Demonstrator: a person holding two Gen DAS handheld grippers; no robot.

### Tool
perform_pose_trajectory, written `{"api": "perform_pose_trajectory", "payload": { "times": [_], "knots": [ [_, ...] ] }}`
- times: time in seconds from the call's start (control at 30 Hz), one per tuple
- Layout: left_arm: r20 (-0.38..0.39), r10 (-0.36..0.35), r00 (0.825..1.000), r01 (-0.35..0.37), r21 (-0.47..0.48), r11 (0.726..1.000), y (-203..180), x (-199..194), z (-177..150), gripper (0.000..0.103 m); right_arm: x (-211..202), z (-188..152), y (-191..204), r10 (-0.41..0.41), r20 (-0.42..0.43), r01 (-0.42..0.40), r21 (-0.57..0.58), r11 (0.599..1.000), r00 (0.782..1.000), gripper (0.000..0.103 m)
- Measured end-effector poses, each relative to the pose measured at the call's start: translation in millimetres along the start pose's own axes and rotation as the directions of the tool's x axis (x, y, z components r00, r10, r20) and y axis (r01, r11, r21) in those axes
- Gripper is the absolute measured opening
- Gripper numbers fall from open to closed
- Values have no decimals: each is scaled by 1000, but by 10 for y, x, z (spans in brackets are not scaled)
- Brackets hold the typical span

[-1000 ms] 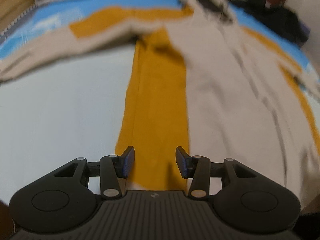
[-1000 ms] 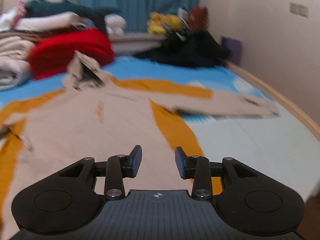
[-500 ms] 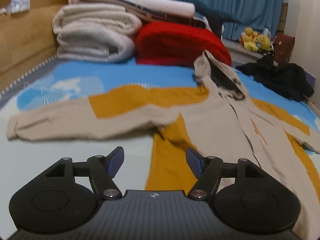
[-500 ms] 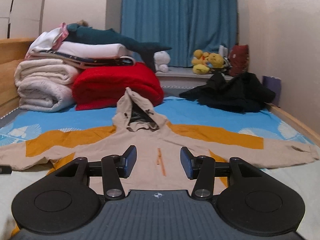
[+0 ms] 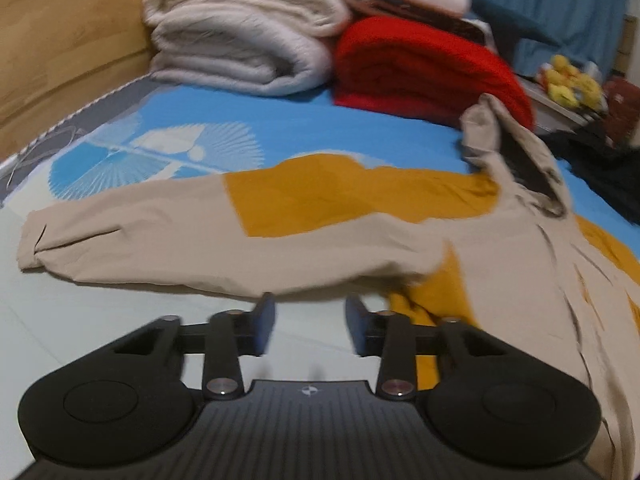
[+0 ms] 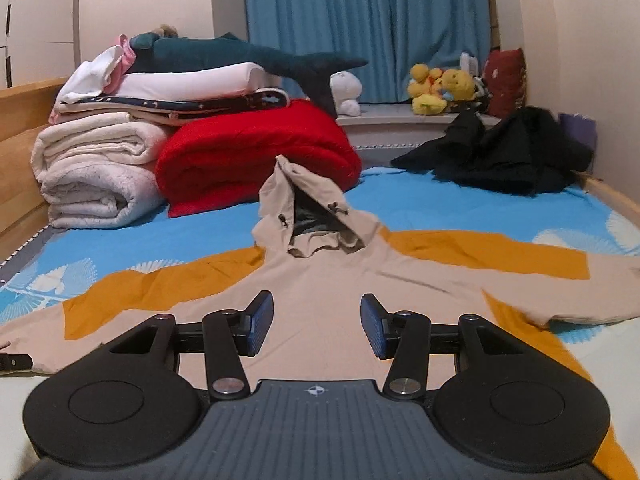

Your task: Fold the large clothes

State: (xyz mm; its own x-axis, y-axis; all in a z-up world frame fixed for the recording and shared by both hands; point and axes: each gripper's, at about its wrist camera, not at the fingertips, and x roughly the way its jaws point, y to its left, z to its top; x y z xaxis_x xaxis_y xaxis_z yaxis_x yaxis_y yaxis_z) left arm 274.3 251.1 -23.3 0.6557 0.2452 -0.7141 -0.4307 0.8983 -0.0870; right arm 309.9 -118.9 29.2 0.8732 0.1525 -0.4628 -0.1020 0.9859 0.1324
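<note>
The hooded jacket [image 6: 320,280] is beige with mustard-yellow panels on sleeves and sides; the bed sheet [image 5: 248,128] is bright blue with white fan-like prints; a folded blanket [image 6: 256,152] is red, another [image 6: 92,176] cream-white; the curtain [image 6: 368,20] is blue; the crumpled garment [image 6: 508,156] is black.

Left claw [image 5: 310,326] empty, jaws closing, right claw [image 6: 317,328] parted, empty
</note>
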Motion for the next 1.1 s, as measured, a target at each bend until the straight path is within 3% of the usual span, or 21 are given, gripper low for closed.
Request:
{"api": "perform_pose_trajectory", "payload": {
  "times": [0.13,0.2,0.27,0.3,0.4,0.53,0.63,0.67,0.7,0.73,0.77,0.8,0.9,0.97,1.03,1.1],
  "knots": [
    [-2,40,999,-40,-117,992,430,292,147,29,198,-50,-71,-29,-82,31,23,999,996,45],
    [-25,75,997,-79,-191,978,711,481,192,30,235,-57,-108,-14,-105,16,26,1000,994,28],
    [-61,100,993,-113,-283,953,1049,659,237,32,252,-60,-121,4,-109,-4,2,1000,994,18],
    [-69,108,992,-125,-320,939,1202,733,260,38,254,-58,-130,6,-105,-6,-4,1000,994,16],
    [-98,169,981,-194,-384,903,1623,880,321,58,296,-63,-159,6,-106,-7,-10,1000,994,16],
    [-163,233,959,-282,-430,858,2026,1005,343,68,404,-106,-150,12,-146,-13,-12,1000,989,16],
    [-226,254,940,-336,-499,799,2284,1073,273,70,472,-153,-124,24,-167,-28,-25,999,986,18],
    [-219,259,941,-337,-522,784,2335,1086,261,68,498,-174,-118,23,-177,-29,-29,999,984,18],
    [-213,281,936,-352,-527,774,2346,1091,279,57,529,-196,-117,23,-192,-29,-30,999,981,18],
    [-208,308,928,-372,-523,767,2328,1079,310,41,560,-218,-124,23,-208,-29,-25,999,978,18],
    [-196,328,924,-382,-522,763,2298,1065,346,11,585,-237,-134,21,-220,-27,-21,999,975,18],
    [-173,358,918,-394,-519,759,2250,1033,385,1,599,-253,-144,16,-225,-21,-20,1000,974,18],
    [-45,464,885,-432,-454,779,1871,799,618,0,628,-278,-170,5,-245,-12,-28,1000,969,15],
    [97,459,883,-395,-376,838,1402,576,857,0,634,-278,-184,-5,-248,-2,-27,1000,969,4],
    [249,373,894,-306,-270,913,819,303,1030,0,632,-265,-197,-5,-253,-3,-29,1000,967,3],
    [374,202,905,-165,-130,978,130,10,1088,0,638,-254,-207,-4,-257,-4,-30,1000,966,3]
  ]
}}
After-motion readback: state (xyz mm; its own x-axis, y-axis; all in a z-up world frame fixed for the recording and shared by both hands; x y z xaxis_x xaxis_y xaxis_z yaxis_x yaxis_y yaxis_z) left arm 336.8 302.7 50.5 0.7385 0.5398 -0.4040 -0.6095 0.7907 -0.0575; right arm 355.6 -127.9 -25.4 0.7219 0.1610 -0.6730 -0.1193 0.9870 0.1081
